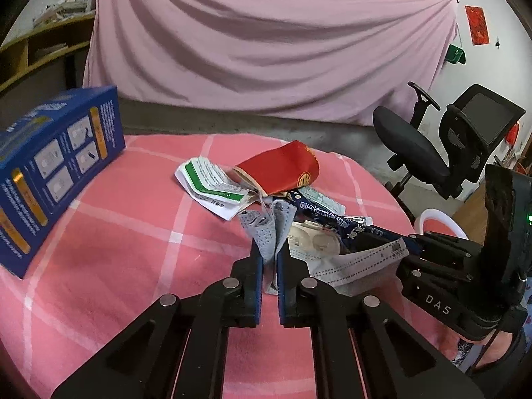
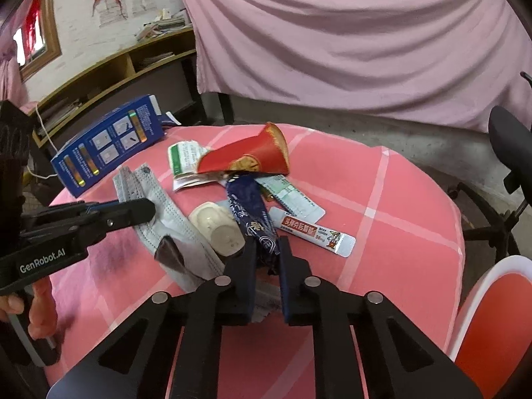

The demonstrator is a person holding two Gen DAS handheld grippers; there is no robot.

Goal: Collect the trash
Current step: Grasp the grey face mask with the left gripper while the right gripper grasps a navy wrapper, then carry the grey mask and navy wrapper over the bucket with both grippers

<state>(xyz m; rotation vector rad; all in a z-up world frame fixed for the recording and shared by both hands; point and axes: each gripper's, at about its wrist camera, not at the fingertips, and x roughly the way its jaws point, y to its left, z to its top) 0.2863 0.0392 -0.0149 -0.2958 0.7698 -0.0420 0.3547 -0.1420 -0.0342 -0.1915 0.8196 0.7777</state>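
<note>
The desk (image 1: pixel 109 232) is round and covered with a pink cloth crossed by pale check lines; a loose heap of trash lies near its middle. The left gripper (image 1: pixel 268 249) has its fingers drawn narrow, pinching a fold of the grey face mask (image 1: pixel 262 229), which stands up crumpled between the pads. The right gripper (image 2: pixel 268 252) likewise has its fingers closed narrow, clamped on the near end of the dark blue wrapper (image 2: pixel 252 212), which runs away from it toward the red paper packet (image 2: pixel 256 156). Beside the blue wrapper lie a cream blister shell (image 2: pixel 219 229), a silver sachet with red print (image 2: pixel 312 231), a pale green strip (image 2: pixel 292 196) and a white leaflet with a green band (image 2: pixel 184 159). The face mask stretches along the desk to the left of the blister shell, its far part under the left gripper's fingers in the right wrist view. A blue carton (image 1: pixel 50 173) stands at the left edge of the desk, well apart from the heap. A hand (image 2: pixel 40 302) grips the left tool's handle at the lower left. Behind the desk a pink sheet (image 1: pixel 266 40) hangs in folds across the wall. A wooden shelf (image 2: pixel 109 73) with stacked papers runs along the left wall, and a black office chair (image 1: pixel 459 146) stands on the right. A red seat with a white rim (image 2: pixel 492 316) sits just beside the desk's right edge.
</note>
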